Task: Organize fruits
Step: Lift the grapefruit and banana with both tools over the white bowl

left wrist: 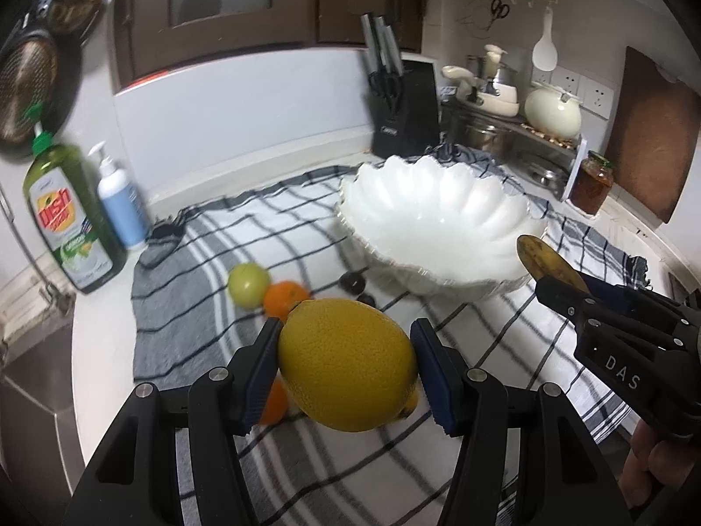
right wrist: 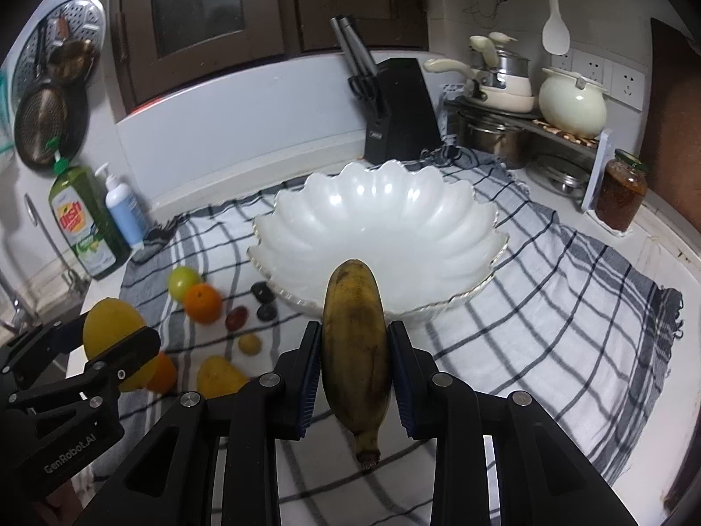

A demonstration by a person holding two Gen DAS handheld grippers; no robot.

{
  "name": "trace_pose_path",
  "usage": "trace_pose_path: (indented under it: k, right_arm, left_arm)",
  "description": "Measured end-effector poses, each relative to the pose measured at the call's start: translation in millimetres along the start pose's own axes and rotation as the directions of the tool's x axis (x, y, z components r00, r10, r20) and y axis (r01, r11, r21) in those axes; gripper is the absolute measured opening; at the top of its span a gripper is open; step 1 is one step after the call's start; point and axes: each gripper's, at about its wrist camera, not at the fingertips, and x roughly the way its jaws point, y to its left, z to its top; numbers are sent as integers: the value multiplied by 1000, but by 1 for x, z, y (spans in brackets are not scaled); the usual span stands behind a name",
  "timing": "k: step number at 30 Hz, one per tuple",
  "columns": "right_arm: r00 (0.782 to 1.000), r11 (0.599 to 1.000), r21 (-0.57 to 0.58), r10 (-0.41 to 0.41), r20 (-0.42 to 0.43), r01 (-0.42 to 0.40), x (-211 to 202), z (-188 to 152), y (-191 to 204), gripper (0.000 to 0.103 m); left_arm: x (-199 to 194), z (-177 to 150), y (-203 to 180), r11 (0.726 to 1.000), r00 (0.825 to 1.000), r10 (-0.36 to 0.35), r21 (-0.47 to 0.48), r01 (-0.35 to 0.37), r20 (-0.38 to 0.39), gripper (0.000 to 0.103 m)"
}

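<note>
Kitchen counter under a grey-and-white checked cloth point(right wrist: 547, 307) is your workspace, with a white scalloped bowl point(right wrist: 442, 219) standing empty in the middle of it. Your left gripper point(left wrist: 346, 364) is clamped at medium width across a big yellow lemon point(left wrist: 348, 364), and the fruit hangs clear above the cloth. Your right gripper point(right wrist: 355, 364) is closed narrow on a browning banana point(right wrist: 355, 350), gripped across its middle with the stem end toward the camera and the far tip over the bowl's near rim. On the cloth to the left of the bowl lie a green fruit point(right wrist: 184, 281), an orange point(right wrist: 202, 302), a small red fruit point(right wrist: 236, 318), a small yellow one point(right wrist: 249, 344), a larger yellow one point(right wrist: 219, 377), another orange point(right wrist: 164, 372) partly hidden behind the left gripper, and two dark pieces point(right wrist: 262, 300). Both loads look bound for the bowl, so watch the crowding: your two grippers are near each other, and bringing them in together could knock one against the other. The lemon is round and smooth-skinned; a tilt of your wrist could let it roll out of the pads. Releasing either fruit from high up could crack it against the hard bowl or send it bouncing out, and a soft banana may bruise if you squeeze harder. Catching the scalloped rim could tip or shove the bowl toward the jar point(right wrist: 620, 193) at right.
</note>
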Motion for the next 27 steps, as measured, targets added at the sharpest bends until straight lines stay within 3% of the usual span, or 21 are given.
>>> trace_pose_path:
  k: [12, 27]
  right_arm:
    - [999, 999, 37, -39, 28, 38, 3, 36, -24, 31]
    - [993, 991, 69, -113, 22, 111, 57, 76, -58, 31]
  left_arm:
    - [22, 49, -20, 996, 997, -70, 64, 69, 20, 58]
    - [92, 100, -35, 990, 996, -89, 106, 88, 6, 58]
